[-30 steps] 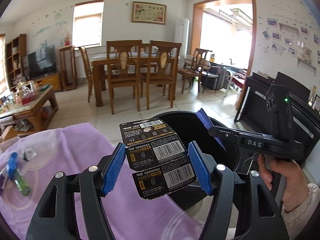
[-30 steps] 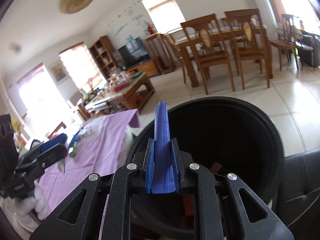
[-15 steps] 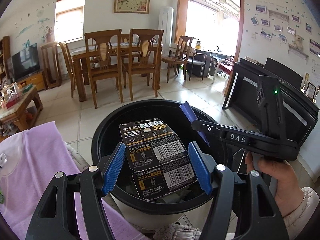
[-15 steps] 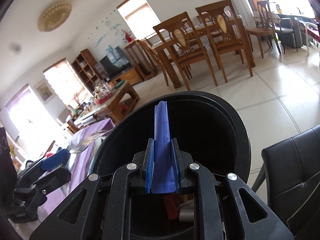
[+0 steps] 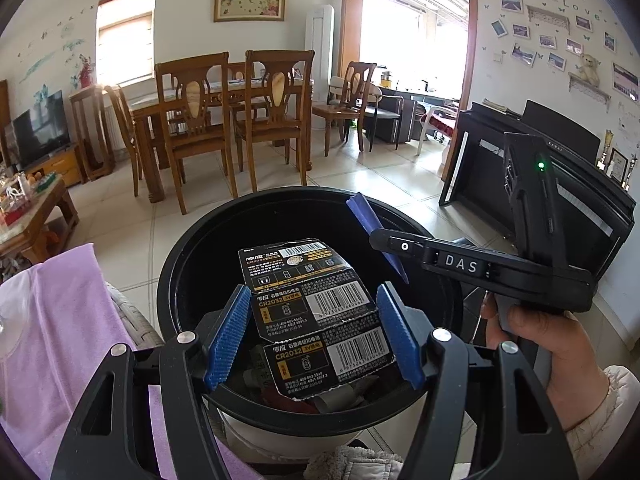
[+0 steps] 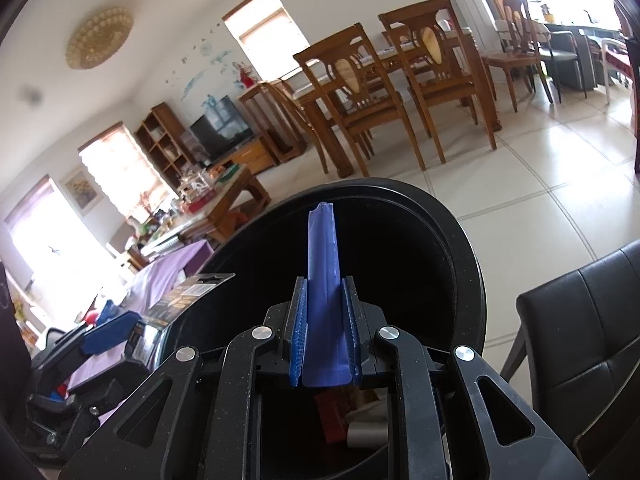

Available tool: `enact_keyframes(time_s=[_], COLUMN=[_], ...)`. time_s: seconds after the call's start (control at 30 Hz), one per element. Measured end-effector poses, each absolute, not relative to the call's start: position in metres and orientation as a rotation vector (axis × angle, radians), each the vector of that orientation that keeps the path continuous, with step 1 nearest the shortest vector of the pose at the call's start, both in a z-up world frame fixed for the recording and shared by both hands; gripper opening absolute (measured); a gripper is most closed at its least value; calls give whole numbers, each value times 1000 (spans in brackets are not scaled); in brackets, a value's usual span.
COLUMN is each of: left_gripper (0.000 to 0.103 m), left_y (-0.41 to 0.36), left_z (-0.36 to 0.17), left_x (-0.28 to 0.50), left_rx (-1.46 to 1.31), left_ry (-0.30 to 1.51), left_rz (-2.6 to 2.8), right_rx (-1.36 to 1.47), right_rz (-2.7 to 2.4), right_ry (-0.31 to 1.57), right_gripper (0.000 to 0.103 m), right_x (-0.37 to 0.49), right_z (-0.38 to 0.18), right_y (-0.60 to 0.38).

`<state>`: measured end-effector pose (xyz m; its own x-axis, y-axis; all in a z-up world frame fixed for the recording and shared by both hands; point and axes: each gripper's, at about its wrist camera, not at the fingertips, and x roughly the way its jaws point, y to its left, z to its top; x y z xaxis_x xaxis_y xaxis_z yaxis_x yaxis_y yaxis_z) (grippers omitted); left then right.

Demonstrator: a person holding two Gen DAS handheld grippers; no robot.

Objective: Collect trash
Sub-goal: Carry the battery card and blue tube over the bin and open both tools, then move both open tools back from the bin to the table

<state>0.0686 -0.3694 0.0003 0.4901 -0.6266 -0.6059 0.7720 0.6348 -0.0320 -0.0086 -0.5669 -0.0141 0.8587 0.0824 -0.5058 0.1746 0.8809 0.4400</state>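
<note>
My left gripper (image 5: 312,294) is shut on a black battery card (image 5: 316,320) with barcodes, its blue pads pressing both edges. The card hangs over the mouth of the black bin (image 5: 176,280). In the right wrist view my right gripper (image 6: 325,304) is shut on a narrow blue strip (image 6: 322,248) that sticks out forward above the same bin (image 6: 472,272). The left wrist view shows the right gripper (image 5: 394,245) over the bin's right rim, held by a hand (image 5: 532,332). Red and grey scraps (image 6: 348,420) lie in the bin.
A purple cloth (image 5: 52,320) covers the surface left of the bin. A black chair (image 6: 580,340) stands close on the right, a dark piano (image 5: 520,168) behind it. Wooden dining chairs (image 5: 224,120) and a coffee table (image 5: 32,208) stand across the tiled floor.
Both grippers have swung away from the purple cloth, sunk a little, and now sit over the bin, which fills the middle of both views. Both grips are unchanged.
</note>
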Motion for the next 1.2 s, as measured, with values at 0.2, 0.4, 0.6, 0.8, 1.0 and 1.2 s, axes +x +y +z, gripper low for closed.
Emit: enact_keyframes(time_s=[0.2,0.4,0.6,0.8,1.0,1.2], left_gripper=[66,77,92,93,98,98], left_y=[-369,-368,-364,-358,-331,-290], left_z=[0,2,7,12,22,30], left_x=[68,64,60,53,51,57], left_rx=[268,285,290,296,273,240], left_ry=[628,592,546,523,505,502], left_rz=[-861,-842,-820,-817,-792,-737], right_rx=[489,484,477,469,445,395], right_rz=[-45,-63,-72,-80,-75,-37], right_ry=[542,518,505,504,496,511], right_gripper=[25,62,71,79,93,96], right_x=[-9,-11,-14,-13,-9,8], right_z=[-14,-9,-7,-3,9,22], right_y=[-566,-561,-559,-555,-535,-496])
